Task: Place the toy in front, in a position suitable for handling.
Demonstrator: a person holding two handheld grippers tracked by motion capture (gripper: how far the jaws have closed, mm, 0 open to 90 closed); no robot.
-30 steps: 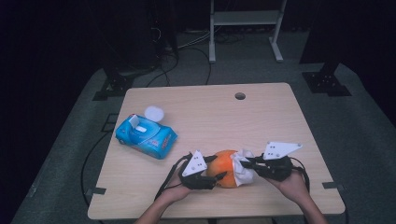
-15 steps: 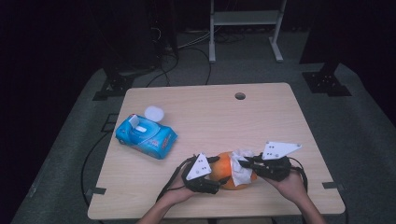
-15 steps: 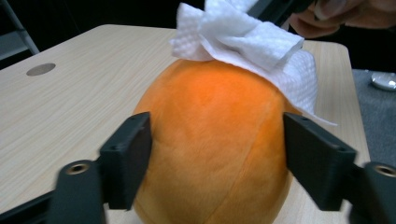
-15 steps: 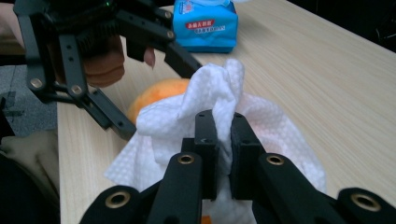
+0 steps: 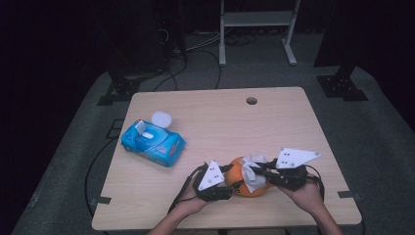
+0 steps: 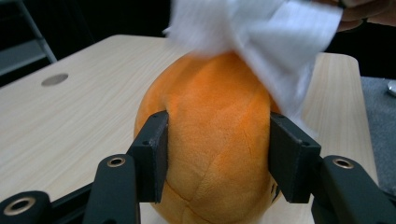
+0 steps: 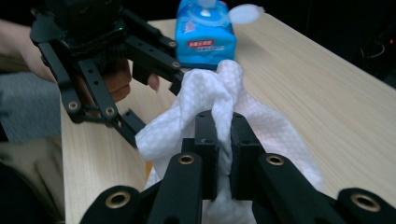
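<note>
In the high view, a round orange plush ball [image 5: 241, 177] was seen resting on the pale wooden table [image 5: 220, 122] near its front edge, at about five o'clock from the table's centre. The left gripper [image 5: 230, 182] was laid against the ball from nine o'clock, and the right gripper [image 5: 255, 169] was brought in from three o'clock with a crumpled white wet wipe [image 5: 252, 171] draped over the top of the ball. A blue soft pack of wipes [image 5: 154, 142] with its white flap lid open was left well apart, at ten o'clock from the ball.

In the left gripper view, the ball [image 6: 215, 140] was clamped between the two black jaws, whose pads were pressed into the plush on both sides; the jaws had just been closing on it. The wipe [image 6: 261, 42] was blurred above the ball, at twelve o'clock.

In the right gripper view, the wipe [image 7: 219, 112] was pinched in a fold between jaws pressed nearly together, with the blue pack [image 7: 205, 35] at twelve o'clock and the left gripper [image 7: 154, 100] at ten o'clock.

For the wiping to be done well, the ball would best be held firmly but without crushing, and the wipe dragged across the plush in contact, not lifted clear of it.

Against the frame of one second before, the ball and the blue pack were found in the same places; the right gripper was seen slightly higher, and the wipe more bunched on top of the ball.
</note>
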